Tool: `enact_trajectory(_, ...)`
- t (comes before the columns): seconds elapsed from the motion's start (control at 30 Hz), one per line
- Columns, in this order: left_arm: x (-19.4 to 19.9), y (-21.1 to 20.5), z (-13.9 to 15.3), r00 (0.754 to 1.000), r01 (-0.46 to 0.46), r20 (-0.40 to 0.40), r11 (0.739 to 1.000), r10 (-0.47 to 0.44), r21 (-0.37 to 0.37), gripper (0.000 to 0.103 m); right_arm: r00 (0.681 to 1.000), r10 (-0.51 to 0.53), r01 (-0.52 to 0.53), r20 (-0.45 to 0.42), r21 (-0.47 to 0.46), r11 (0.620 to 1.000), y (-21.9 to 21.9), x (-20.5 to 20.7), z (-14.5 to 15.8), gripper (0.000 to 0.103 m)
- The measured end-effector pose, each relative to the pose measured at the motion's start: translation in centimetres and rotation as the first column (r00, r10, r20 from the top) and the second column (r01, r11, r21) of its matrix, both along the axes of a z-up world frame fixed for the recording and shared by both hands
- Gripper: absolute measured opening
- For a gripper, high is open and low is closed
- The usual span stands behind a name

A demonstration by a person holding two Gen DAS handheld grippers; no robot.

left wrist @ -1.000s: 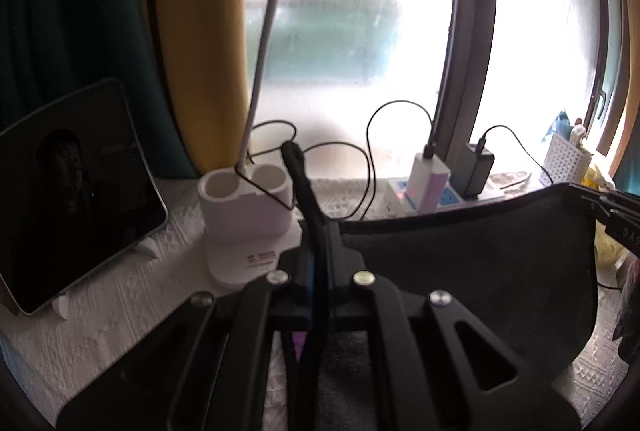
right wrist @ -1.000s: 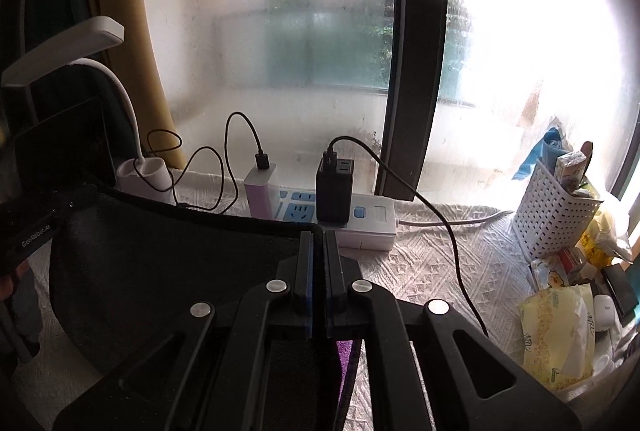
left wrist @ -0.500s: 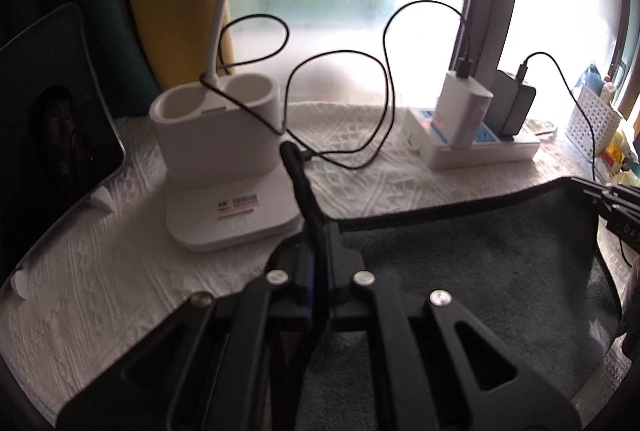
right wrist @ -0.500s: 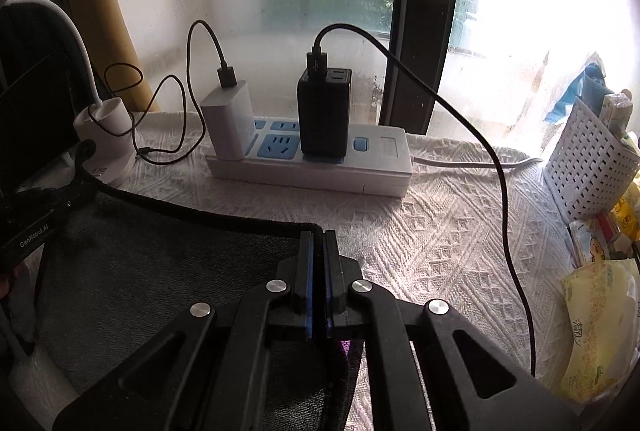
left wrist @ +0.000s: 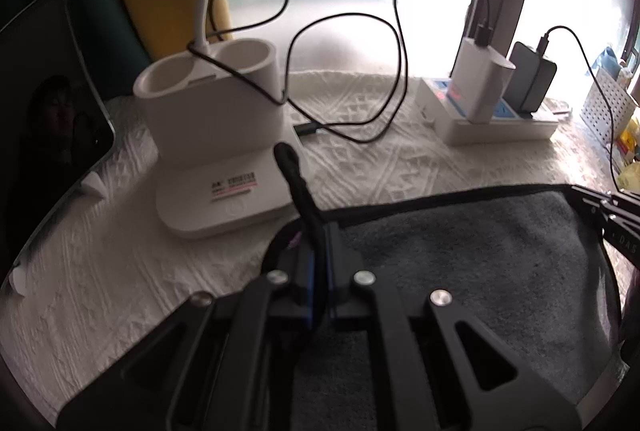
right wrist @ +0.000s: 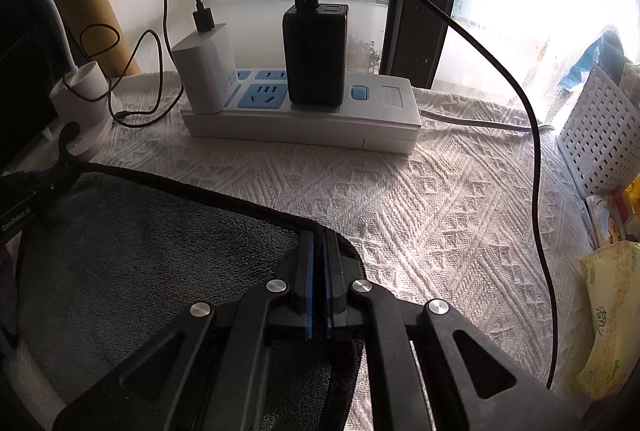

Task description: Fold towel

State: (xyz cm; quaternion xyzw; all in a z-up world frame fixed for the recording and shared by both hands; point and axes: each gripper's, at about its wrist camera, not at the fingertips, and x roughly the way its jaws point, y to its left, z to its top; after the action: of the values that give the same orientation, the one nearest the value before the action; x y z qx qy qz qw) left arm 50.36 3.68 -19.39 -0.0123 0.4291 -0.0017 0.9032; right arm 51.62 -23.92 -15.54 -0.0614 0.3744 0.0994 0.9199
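Setting: a surface (right wrist: 460,215) under a white textured cloth is sitting by a bright window, crowded along the back.
Towel: a dark grey towel (left wrist: 460,251) with a black hem is lying partly spread on the near part of the surface, its far edge running between the two tools.
Left tongs: the left tongs (left wrist: 318,263) are pressing together and pinching the towel's left far corner; a twist of black hem is sticking up just beyond the tips.
Right tongs: the right tongs (right wrist: 318,259) are pressing together and pinching the towel's right far corner, low over the cloth.
Behind the towel, left: a white lamp base (left wrist: 216,151) with two cups is standing just beyond the left corner, a dark tablet (left wrist: 48,119) leaning further left.
Behind the towel, right: a white power strip (right wrist: 304,119) is carrying a white charger (right wrist: 204,71) and a black charger (right wrist: 316,51), with black cables (left wrist: 360,71) looping over the cloth.
Far right: a white perforated basket (right wrist: 596,135) and a yellow tissue pack (right wrist: 608,295) are sitting at the edge.
Step in hand: judging from the grip, the far edge is being carried by both corners, either to lay it flat or to make a fold.
Next move: it is likely calling for both tongs to travel together, keeping the edge taut and level, then letting go only once the corners are lined up.
Risk: the corner near the lamp base and loose cables could snag.
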Motion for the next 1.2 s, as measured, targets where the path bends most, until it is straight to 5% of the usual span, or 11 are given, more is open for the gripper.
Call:
enact_trajectory(0.5, -0.8, -0.7, 0.4, 1.000, -0.011, 0.009, 0.999, 0.011, 0.053, 0.010, 1.000, -0.006, 0.006, -0.016, 0.005, 1.000, -0.2, 0.3, 0.1, 0.005)
enact_trajectory(0.6, -1.4, -0.8, 0.9, 1.000, -0.018, 0.018, 0.998, 0.017, 0.054, 0.011, 1.000, -0.018, 0.018, -0.016, 0.002, 1.000, -0.2, 0.3, 0.3, 0.012)
enact_trajectory(0.67, -1.9, -0.8, 1.5, 0.999, -0.025, 0.031, 0.998, 0.023, 0.063, 0.011, 1.000, -0.027, 0.027, -0.011, 0.001, 1.000, -0.4, 0.0, 0.6, 0.028)
enact_trajectory(0.87, -3.6, -0.1, 2.5, 0.998, -0.059, 0.041, 0.997, 0.057, 0.055, 0.014, 0.998, -0.058, 0.057, 0.017, 0.019, 0.998, -1.0, -1.2, 1.6, 0.051)
enact_trajectory(1.2, -7.8, -0.3, 5.0, 0.996, -0.049, 0.078, 0.998, 0.051, -0.025, 0.014, 0.993, -0.069, 0.067, 0.101, 0.019, 0.998, -1.3, -5.5, 4.4, 0.071)
